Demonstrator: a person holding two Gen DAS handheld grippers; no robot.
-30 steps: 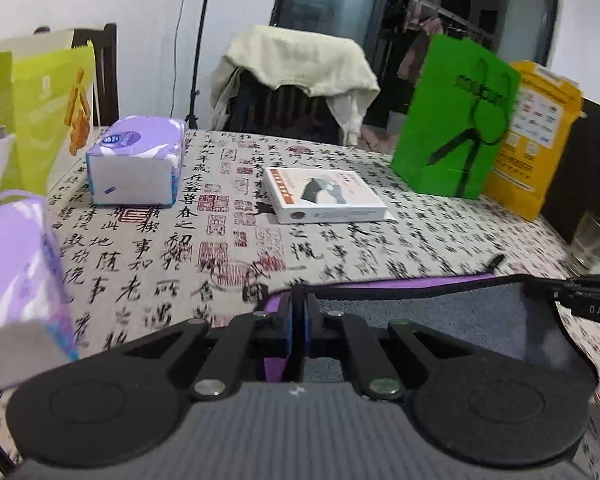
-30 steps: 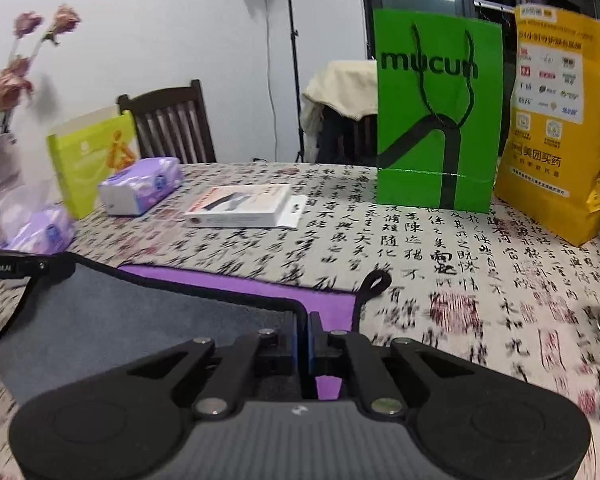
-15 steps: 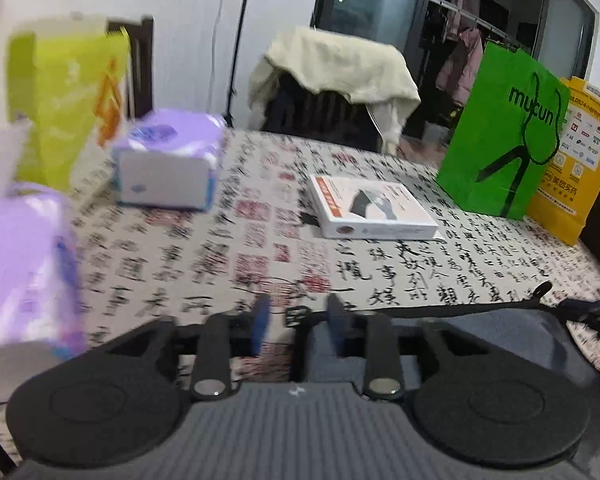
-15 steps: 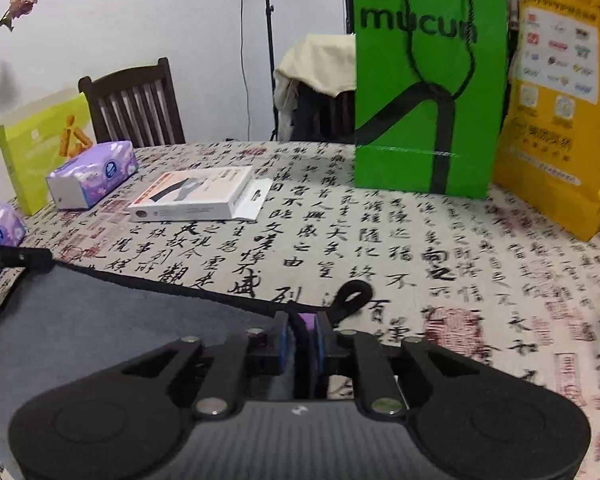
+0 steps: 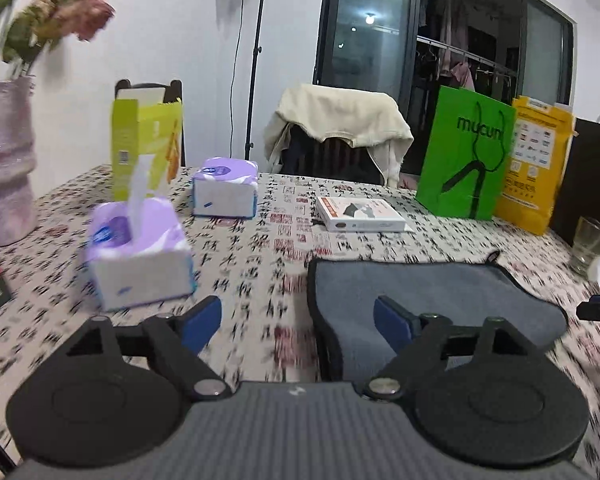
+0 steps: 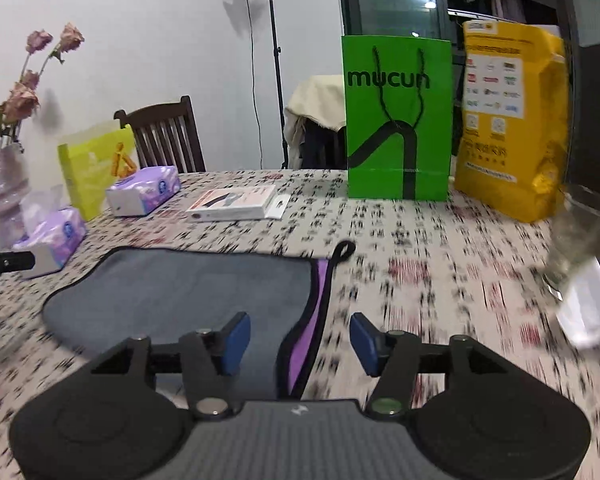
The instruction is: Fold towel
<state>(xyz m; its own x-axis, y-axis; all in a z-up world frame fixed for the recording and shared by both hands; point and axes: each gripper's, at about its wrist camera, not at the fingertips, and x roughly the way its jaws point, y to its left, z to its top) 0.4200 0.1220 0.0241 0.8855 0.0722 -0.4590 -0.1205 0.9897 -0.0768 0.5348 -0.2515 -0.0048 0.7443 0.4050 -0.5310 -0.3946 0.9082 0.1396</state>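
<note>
We have the desk (image 5: 260,288) under us, wide and flat beneath a cloth printed with black calligraphy and red seals, and bare patterned cloth runs between the towel and the boxes further back. The towel (image 6: 188,288) lies flat on it, folded over, soft grey pile up top with a black bound edge; along its right side a strip of purple underside peeks out, and a small black hanging loop (image 6: 342,250) sits at the far right corner. Its near left edge curves round rather than lying square.

Along the back, a stiff green paper bag (image 6: 396,120) stands upright just beside a crinkled yellow bag (image 6: 512,120). Left of centre, a flat white box (image 6: 234,202) rests well apart from the towel. Two purple tissue packs (image 5: 140,256) sit on the left, the nearer one close to the towel's left edge with a sheet standing up from it. A clear glass (image 5: 590,248) stands off the towel's right side.

Our left gripper (image 5: 298,322) is spread wide, grasping nothing, its right blue pad over grey cloth, its left over bare desk. Our right gripper (image 6: 300,342) is likewise released, straddling the towel's purple-trimmed right edge.
</note>
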